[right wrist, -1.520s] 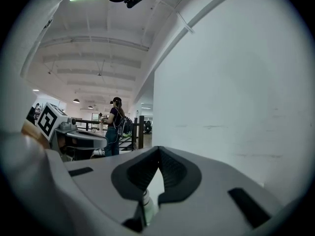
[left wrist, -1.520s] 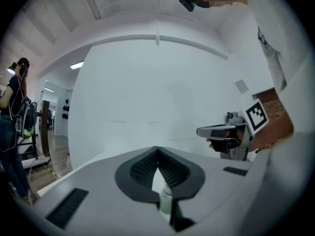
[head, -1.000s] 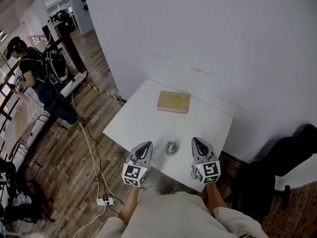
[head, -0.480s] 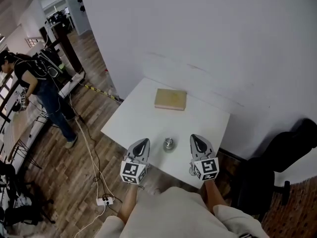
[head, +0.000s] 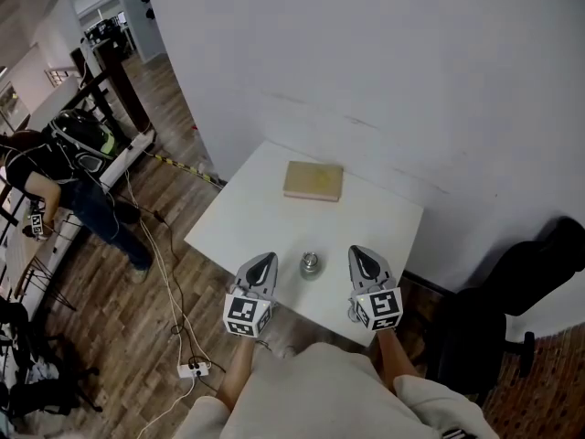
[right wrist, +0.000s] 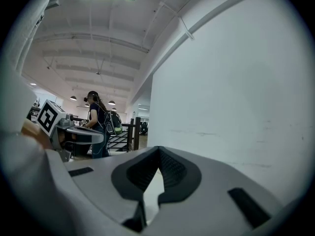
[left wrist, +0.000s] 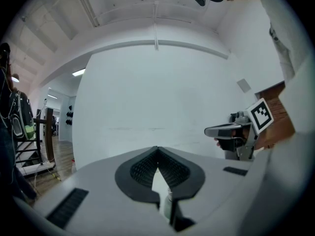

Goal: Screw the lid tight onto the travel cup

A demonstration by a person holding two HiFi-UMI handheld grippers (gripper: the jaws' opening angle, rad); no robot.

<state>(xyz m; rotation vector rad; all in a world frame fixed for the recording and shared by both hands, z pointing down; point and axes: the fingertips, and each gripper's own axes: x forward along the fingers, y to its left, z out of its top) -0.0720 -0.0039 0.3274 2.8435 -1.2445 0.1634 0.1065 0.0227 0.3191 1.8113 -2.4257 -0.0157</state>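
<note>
Your left tool [head: 261,265] and right tool [head: 360,260] are both closed with nothing in them, at the white bench's [head: 384,218] near edge. The small silver metal travel cup [head: 311,264] stands between them, untouched. A flat tan box [head: 313,181] lies near the far edge.

The head view looks steeply down from high over the white surface [head: 366,218] set against the wall [head: 384,53]. Each gripper view rides low, close behind its own fingers [left wrist: 142,168], facing level at that wall. The left gripper [head: 263,263] view catches the right gripper [head: 358,256] at its right edge — and the right gripper view catches the left.
</note>
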